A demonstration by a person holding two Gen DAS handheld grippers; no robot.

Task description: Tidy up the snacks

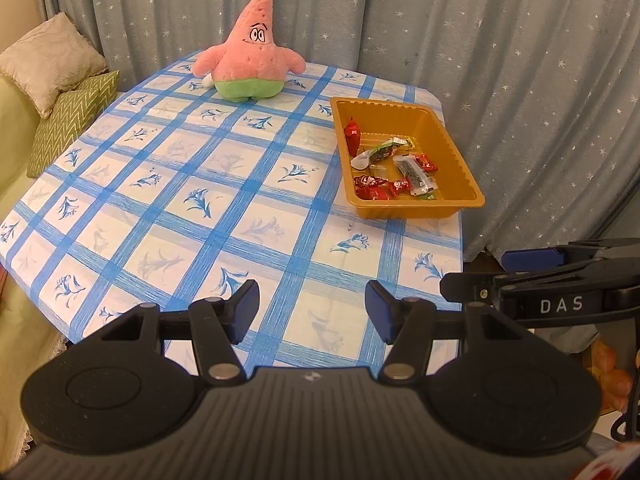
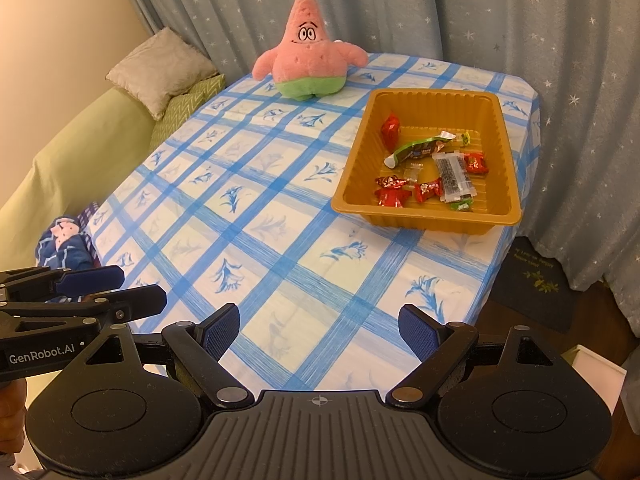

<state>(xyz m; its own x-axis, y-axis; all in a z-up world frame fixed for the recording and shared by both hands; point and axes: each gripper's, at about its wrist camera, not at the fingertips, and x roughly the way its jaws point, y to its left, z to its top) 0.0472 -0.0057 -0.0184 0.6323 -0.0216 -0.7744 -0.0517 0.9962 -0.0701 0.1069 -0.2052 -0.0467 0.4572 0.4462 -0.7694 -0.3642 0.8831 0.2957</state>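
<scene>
- A ribbed, mustard-gold plastic tray [image 2: 427, 216] sits near the far right corner of a table draped in blue-checked, flower-printed cloth [image 2: 256, 216].
- Inside lie wrapped snacks [image 2: 434, 168]: crinkly red candies, a green packet, a clear-wrapped dark bar.
- A fuzzy pink starfish plush [image 2: 310, 54] stands at the back.
- Left gripper [image 1: 312, 312] and right gripper [image 2: 319, 334] hover over the near edge, jaws spread, grasping nothing.

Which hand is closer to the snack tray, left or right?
Probably the right. The tray sits on the table's right side, ahead of the right gripper. The left gripper is further left, so it would reach across. Both are open and empty, near the front edge.
</scene>
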